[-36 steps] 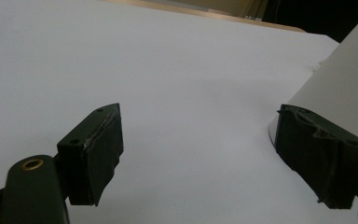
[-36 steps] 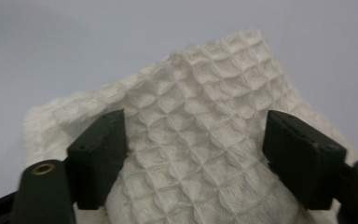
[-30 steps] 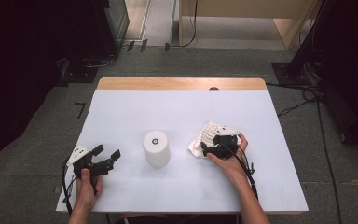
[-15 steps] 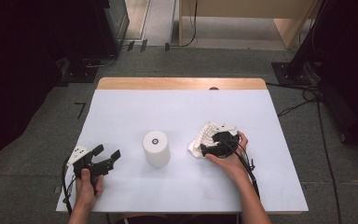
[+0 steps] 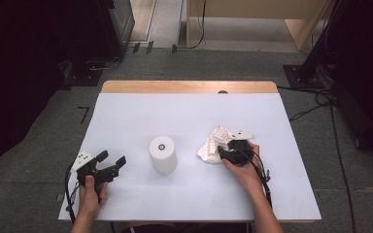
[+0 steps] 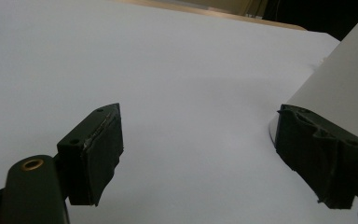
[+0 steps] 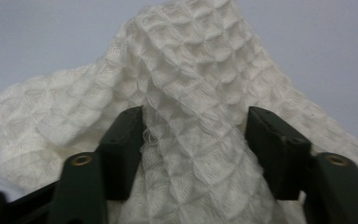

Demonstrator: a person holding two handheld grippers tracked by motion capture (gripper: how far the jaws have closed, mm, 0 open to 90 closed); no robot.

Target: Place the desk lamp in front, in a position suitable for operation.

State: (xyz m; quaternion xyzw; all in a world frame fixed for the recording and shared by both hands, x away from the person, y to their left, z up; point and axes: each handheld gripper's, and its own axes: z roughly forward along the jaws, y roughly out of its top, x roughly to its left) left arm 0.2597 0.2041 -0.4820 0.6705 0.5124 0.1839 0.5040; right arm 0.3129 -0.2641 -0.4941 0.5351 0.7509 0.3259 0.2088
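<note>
Your right gripper (image 7: 193, 135) has just been closing, and a raised fold of the white waffle cloth (image 7: 191, 88) now sits between its jaws, touching both pads; the cloth (image 5: 216, 143) lies crumpled on the right half of the table (image 5: 189, 109), just beyond that gripper (image 5: 227, 151). Your left gripper (image 5: 110, 160) rests at the near left with its jaws apart and nothing between them, well apart from the white cylinder (image 5: 162, 154) in the middle. No writing is readable.
</note>
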